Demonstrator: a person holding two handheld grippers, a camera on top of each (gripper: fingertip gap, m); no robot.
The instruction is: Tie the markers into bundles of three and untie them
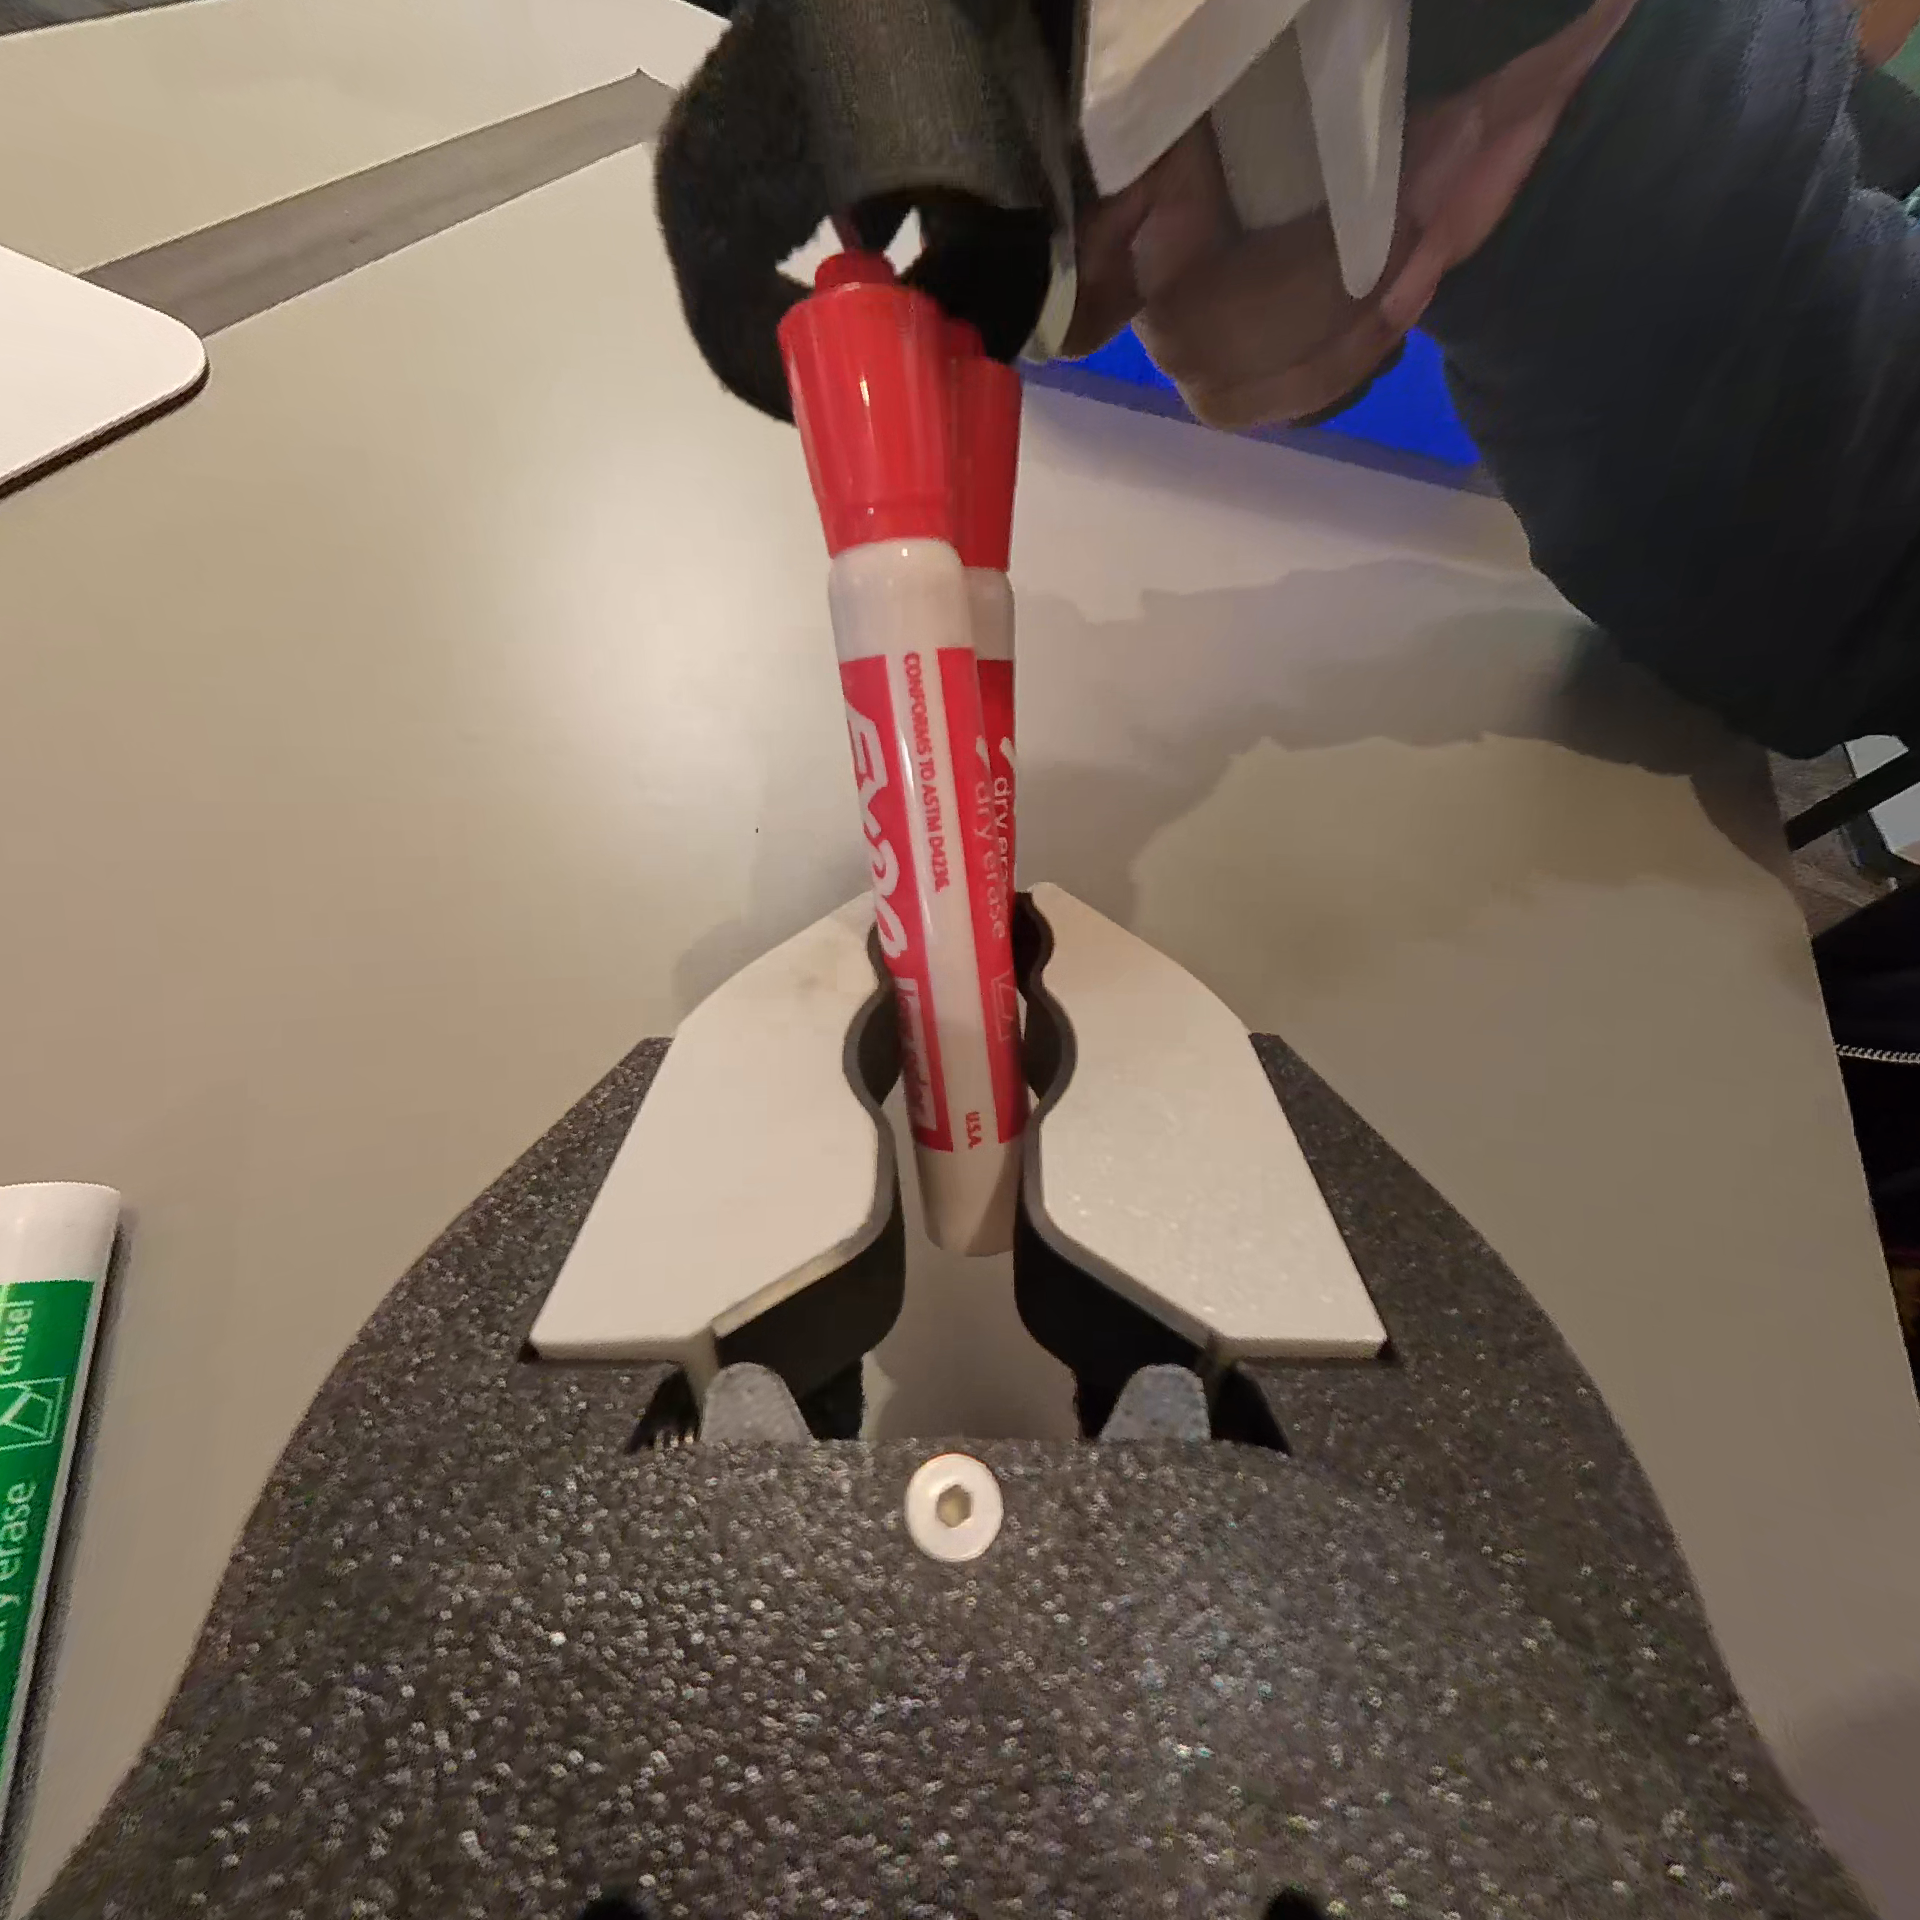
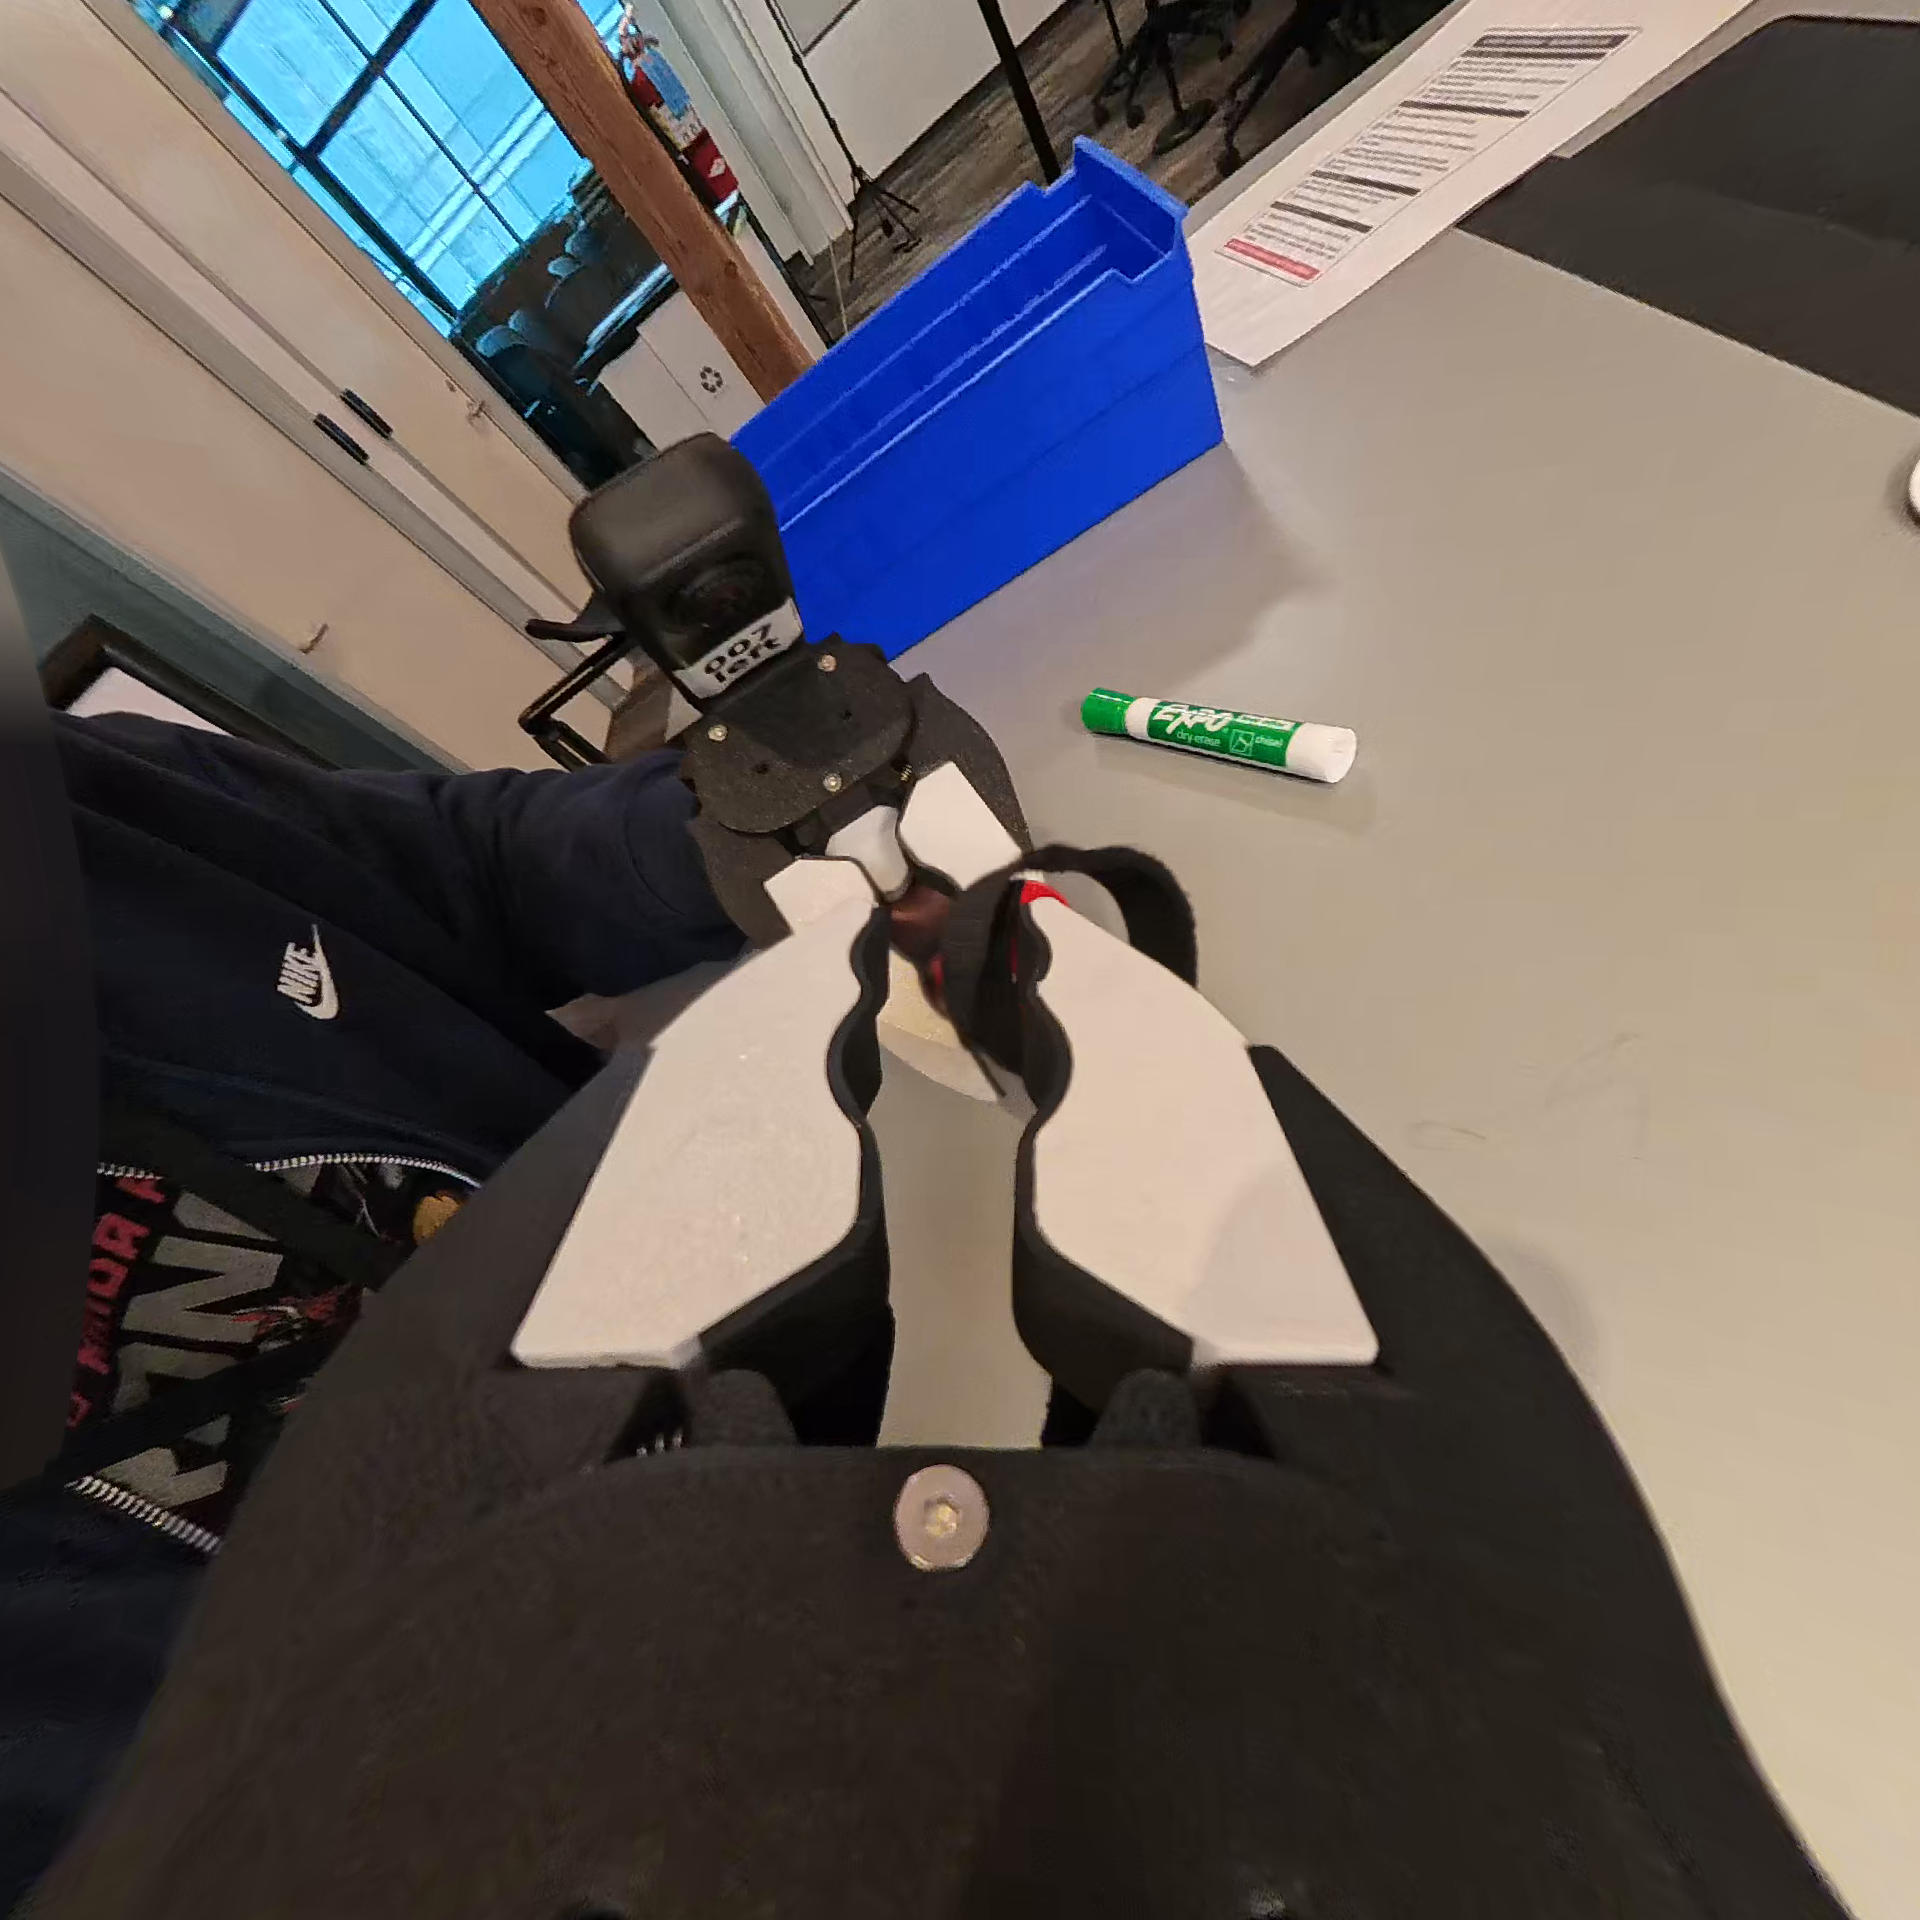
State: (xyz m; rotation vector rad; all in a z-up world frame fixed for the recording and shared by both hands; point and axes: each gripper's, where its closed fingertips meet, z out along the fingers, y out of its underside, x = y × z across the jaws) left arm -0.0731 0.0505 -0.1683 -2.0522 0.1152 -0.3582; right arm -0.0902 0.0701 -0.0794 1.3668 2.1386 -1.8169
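My left gripper [image 1: 951, 920] is shut on a bunch of red markers [image 1: 914, 727]. Two show clearly, and I cannot tell if a third sits behind them. They point away from me with their caps far. A black strap [image 1: 790, 156] loops around the cap ends. My right gripper [image 2: 966, 935] is shut on this black strap [image 2: 1153, 904] right at the marker caps. It also shows in the left wrist view [image 1: 1247, 156], held by a hand. The left gripper [image 2: 883, 862] faces it, tip to tip. A green marker [image 2: 1216, 732] lies loose on the grey table [image 2: 1558, 623].
A blue bin [image 2: 997, 416] stands at the table's far edge. A printed sheet [image 2: 1403, 177] lies beside it. The green marker [image 1: 47, 1455] lies just left of my left gripper. A white board [image 1: 83, 364] sits at the far left. A person's dark sleeve [image 2: 364, 883] is at the left. My hands' fingertips stand some 9 cm from each other.
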